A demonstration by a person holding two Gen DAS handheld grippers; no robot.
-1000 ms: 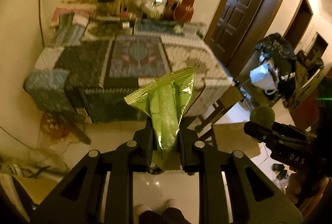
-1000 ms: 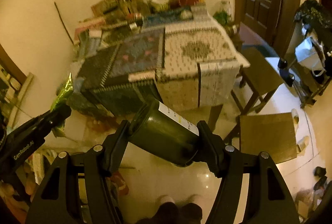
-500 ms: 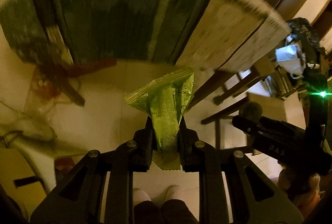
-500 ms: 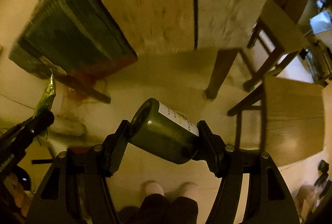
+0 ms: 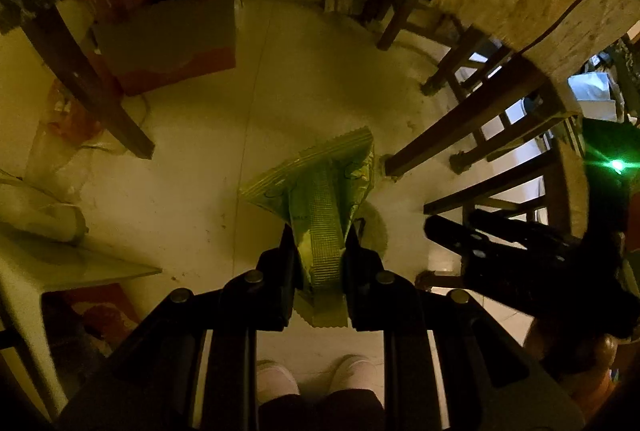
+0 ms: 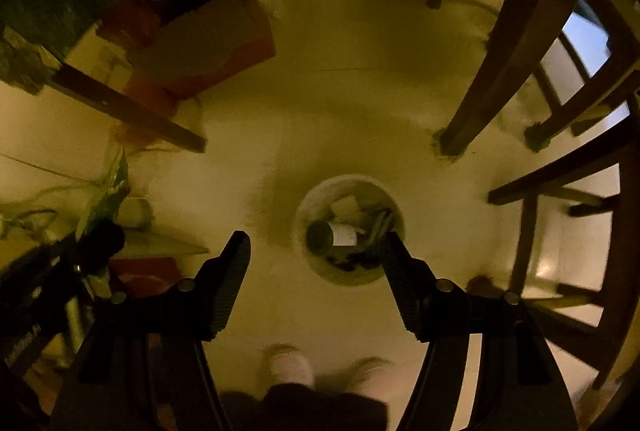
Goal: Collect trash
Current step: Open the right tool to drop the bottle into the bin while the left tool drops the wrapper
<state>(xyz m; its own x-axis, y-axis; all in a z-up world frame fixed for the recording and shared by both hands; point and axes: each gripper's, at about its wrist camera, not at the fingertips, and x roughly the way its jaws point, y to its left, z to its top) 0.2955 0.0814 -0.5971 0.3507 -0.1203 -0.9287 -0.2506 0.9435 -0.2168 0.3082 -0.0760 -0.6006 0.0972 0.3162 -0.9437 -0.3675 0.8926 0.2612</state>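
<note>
With the right gripper (image 6: 316, 245) spread wide and empty above the round white trash bin (image 6: 394, 205) holding a dark green glass bottle (image 6: 332, 234), the left gripper (image 5: 318, 243), clamped on a crinkled green snack wrapper (image 5: 320, 199), should centre over that bin before letting go.

dim yellow light, fisheye-warped edges, slight blur.

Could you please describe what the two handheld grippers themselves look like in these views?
Both are matte black. The left gripper has flat plate linkages with triangular cut-outs, joined by round silver rivets. The right gripper has the same build, and its fingers are wedge-shaped with finely ribbed inner pads. White lettering on its side is too blurred to read. No cables or sleeves show.
</note>
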